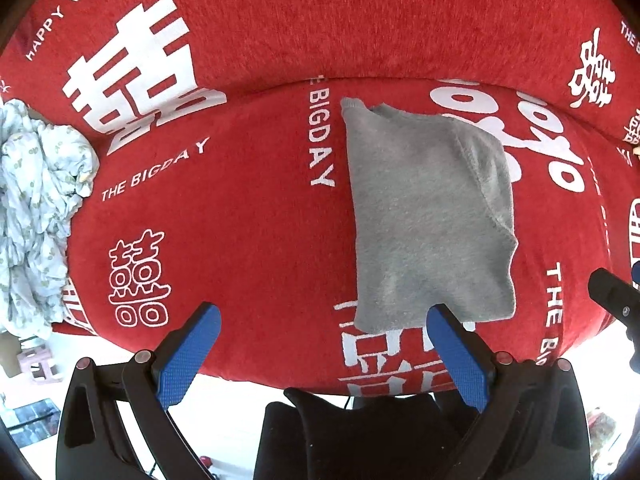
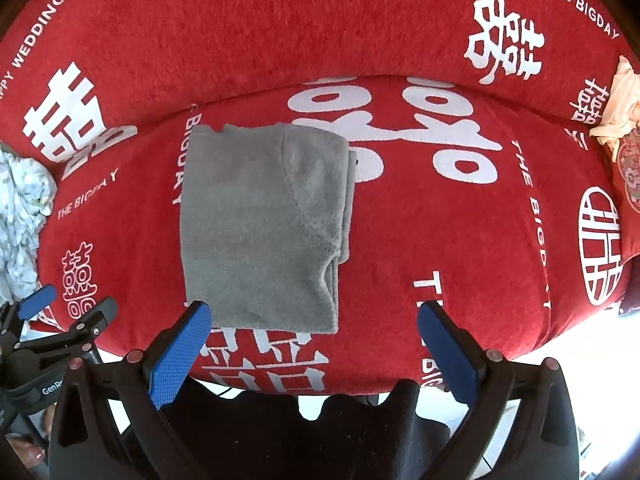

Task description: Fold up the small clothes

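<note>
The grey garment [image 2: 264, 224] lies folded, both grippers [image 1: 324, 312] [image 2: 314, 312] open and empty, while the crumpled cloth [image 1: 36, 216] at nine o'clock seems left.

Across your frame spreads a red sofa cover [image 1: 256, 240] printed with white double-happiness characters [image 1: 136, 76] and the words "THE BIGDAY" [image 1: 320, 136] — seat and backrest alike. At your right view's upper right edge, a cream fabric bundle [image 2: 620, 100] sits above a patterned cushion [image 2: 630, 172]; at the left view's lower left, a small pink stool [image 1: 38, 362] stands on the pale floor [image 1: 228, 412].
</note>
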`<action>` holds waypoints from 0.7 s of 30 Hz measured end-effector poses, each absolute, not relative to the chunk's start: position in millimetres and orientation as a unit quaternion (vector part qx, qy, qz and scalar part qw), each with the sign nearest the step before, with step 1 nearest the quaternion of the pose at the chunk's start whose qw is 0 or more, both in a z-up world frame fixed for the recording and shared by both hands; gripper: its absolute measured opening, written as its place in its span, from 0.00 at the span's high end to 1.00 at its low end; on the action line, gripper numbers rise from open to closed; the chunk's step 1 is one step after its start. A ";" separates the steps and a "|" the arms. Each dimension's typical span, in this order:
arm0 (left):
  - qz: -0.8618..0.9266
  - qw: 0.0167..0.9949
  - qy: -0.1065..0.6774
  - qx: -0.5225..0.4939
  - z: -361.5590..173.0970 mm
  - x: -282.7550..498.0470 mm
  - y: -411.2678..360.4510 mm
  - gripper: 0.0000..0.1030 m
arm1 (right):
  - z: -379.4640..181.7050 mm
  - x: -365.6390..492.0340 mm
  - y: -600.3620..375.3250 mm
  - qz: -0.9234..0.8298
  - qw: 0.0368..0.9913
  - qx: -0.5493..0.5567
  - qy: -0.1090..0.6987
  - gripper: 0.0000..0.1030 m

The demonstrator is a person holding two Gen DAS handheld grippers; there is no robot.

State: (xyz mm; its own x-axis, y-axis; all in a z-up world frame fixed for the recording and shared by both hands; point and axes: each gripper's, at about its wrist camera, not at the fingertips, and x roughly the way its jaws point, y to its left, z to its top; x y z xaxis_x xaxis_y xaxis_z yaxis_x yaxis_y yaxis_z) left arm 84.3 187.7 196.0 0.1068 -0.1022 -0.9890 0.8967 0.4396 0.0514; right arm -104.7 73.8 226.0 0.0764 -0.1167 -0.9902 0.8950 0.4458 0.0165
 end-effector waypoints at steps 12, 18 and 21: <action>-0.388 0.651 0.543 0.362 205.9 82.7 184.3 0.00 | 239.4 -101.7 70.7 -0.395 0.652 0.338 0.552 0.00; -0.388 0.654 0.542 0.358 209.8 82.1 182.2 0.00 | 242.7 -101.8 69.0 -0.398 0.652 0.333 0.552 0.00; -0.388 0.654 0.542 0.358 210.5 82.4 182.3 0.00 | 242.9 -101.7 68.7 -0.399 0.652 0.333 0.552 0.00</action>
State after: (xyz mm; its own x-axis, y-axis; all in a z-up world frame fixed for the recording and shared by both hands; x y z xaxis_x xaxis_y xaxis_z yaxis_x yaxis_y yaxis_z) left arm 82.4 182.3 210.5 0.1111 -0.1197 -0.9866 0.8954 0.4428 0.0471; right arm -101.7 68.7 242.9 0.0723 -0.1524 -0.9857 0.8880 0.4598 -0.0059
